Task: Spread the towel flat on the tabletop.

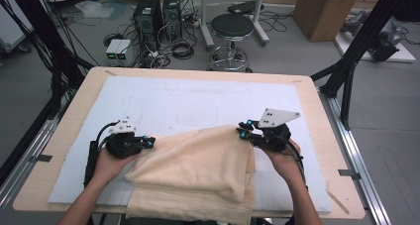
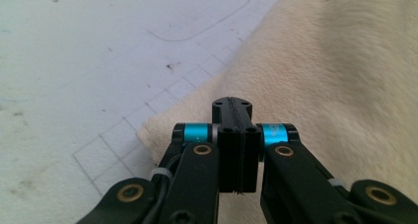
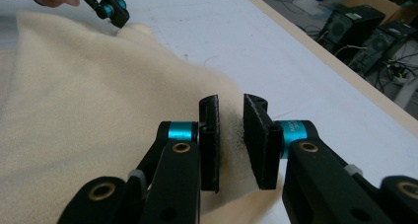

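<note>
A cream towel (image 1: 198, 160) lies folded in layers on the white mat (image 1: 173, 96), its front edge hanging over the table's near side. My left gripper (image 1: 151, 141) is at the towel's left corner. In the left gripper view its jaws (image 2: 231, 105) are pressed flat together over the towel (image 2: 345, 61); from the right gripper view that gripper (image 3: 121, 19) pinches a raised tip of cloth. My right gripper (image 1: 241, 131) is at the upper layer's far right corner. Its jaws (image 3: 230, 110) stand narrowly apart with fuzzy towel (image 3: 74, 86) squeezed between the pads.
The mat covers a wooden tabletop (image 1: 74, 116) with bare mat beyond the towel. Behind the table on the floor are a black stool (image 1: 232, 29), computer towers (image 1: 148, 14) with cables, and a cardboard box (image 1: 324, 9). Black frame posts (image 1: 346, 66) stand at the right.
</note>
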`<state>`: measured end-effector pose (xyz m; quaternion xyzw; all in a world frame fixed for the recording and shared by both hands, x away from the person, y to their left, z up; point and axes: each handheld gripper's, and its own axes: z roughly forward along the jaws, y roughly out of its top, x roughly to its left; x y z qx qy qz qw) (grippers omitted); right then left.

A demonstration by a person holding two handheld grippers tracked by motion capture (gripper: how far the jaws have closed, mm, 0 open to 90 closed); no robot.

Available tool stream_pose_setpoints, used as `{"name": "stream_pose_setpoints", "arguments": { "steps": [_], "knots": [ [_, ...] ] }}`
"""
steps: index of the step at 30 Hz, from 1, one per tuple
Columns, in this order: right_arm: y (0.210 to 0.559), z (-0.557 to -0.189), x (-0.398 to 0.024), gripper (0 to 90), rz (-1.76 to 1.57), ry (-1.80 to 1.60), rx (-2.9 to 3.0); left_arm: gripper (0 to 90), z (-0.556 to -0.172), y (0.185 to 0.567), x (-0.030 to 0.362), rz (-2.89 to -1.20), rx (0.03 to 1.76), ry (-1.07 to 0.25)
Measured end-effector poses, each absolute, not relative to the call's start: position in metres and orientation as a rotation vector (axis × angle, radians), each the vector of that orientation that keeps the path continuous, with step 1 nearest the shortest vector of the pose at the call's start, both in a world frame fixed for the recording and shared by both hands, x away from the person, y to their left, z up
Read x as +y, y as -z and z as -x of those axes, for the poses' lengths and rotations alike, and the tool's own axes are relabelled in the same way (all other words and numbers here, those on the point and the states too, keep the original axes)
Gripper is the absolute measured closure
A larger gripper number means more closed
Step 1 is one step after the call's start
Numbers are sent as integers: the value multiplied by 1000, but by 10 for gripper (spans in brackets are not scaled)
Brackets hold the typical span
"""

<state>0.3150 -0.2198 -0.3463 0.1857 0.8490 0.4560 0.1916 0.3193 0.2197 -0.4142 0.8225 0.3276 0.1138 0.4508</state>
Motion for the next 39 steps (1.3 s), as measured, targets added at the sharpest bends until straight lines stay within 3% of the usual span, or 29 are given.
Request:
{"name": "stream_pose_setpoints", "arguments": {
  "steps": [6, 7, 8, 9, 14, 17, 18, 19, 21, 23, 32, 39],
  "knots": [
    [379, -315, -223, 692, -574, -1183, 2604, 882, -312, 415, 216, -2035, 746, -238],
    [385, -319, -225, 612, -636, -1252, 2641, 656, -314, 414, 215, -2030, 753, -249],
    [385, -319, -225, 612, -636, -1252, 2641, 656, -318, 414, 214, -2027, 770, -251],
    [387, -323, -225, 571, -663, -1271, 2653, 575, -324, 414, 212, -2015, 781, -225],
    [401, -340, -222, 417, -760, -1202, 2665, 406, -344, 421, 205, -2080, 830, -207],
    [414, -354, -221, 437, -825, -1144, 2696, 438, -350, 429, 205, -2117, 880, -204],
    [416, -356, -220, 487, -838, -1134, 2711, 481, -353, 432, 205, -2124, 913, -201],
    [421, -360, -219, 578, -842, -1141, 2760, 546, -355, 434, 206, -2129, 925, -197],
    [425, -365, -217, 760, -822, -1154, 2799, 778, -357, 434, 208, -2120, 923, -218],
    [423, -368, -216, 820, -808, -1184, 2791, 861, -359, 431, 208, -2104, 935, -217],
    [354, -379, -216, 842, -730, -1285, 2572, 879, -353, 387, 210, -1911, 905, -341],
    [301, -353, -210, 841, -556, -1339, 2468, 879, -331, 355, 222, -1871, 830, -365]
  ]
}}
